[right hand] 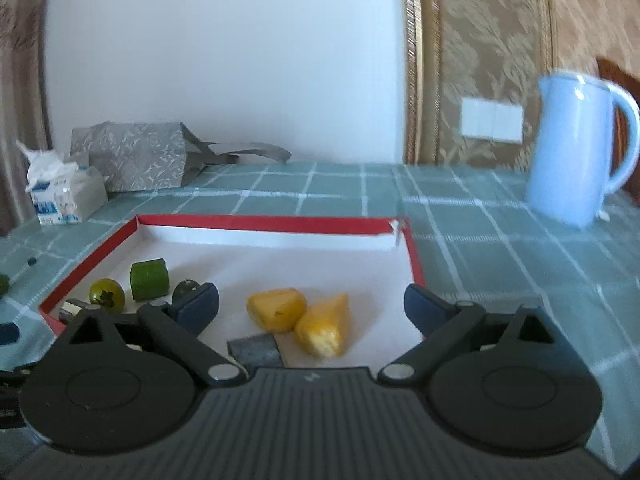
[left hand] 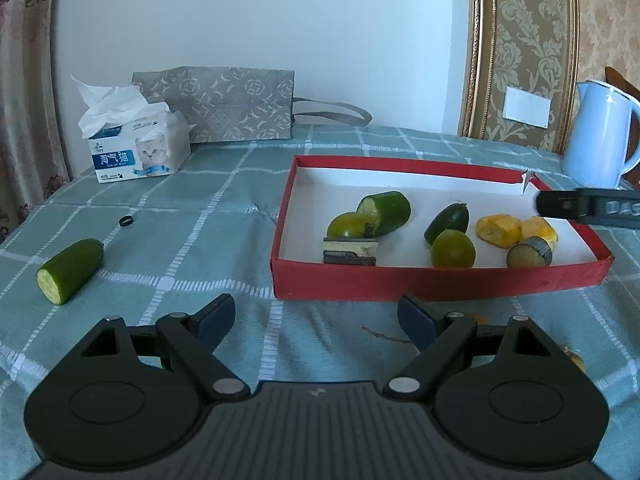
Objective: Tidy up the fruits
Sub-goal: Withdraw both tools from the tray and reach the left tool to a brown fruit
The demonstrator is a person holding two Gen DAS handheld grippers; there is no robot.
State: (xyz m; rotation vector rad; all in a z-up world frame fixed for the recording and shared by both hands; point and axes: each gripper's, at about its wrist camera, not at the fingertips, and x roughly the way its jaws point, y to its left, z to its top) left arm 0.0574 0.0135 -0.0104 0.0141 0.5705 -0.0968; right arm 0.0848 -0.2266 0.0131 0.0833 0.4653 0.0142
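Note:
A red box [left hand: 440, 284] with a white floor holds two cucumber pieces [left hand: 386, 212], two round green fruits [left hand: 453, 249], two yellow chunks [left hand: 499, 230], a dark round slice [left hand: 529, 253] and a small grey block [left hand: 350, 250]. Another cucumber piece [left hand: 70, 270] lies on the cloth at the left. My left gripper [left hand: 316, 308] hangs open and empty in front of the box. My right gripper [right hand: 312, 304] stands open over the box's right half, nothing between its pads. The yellow chunks [right hand: 277, 309] and the grey slice [right hand: 256, 348] lie just below it.
A pale blue kettle [right hand: 576, 148] stands right of the box. A tissue box [left hand: 138, 148] and a grey patterned bag [left hand: 228, 104] sit at the back left. A small black ring [left hand: 126, 221] lies on the green checked tablecloth [left hand: 200, 208].

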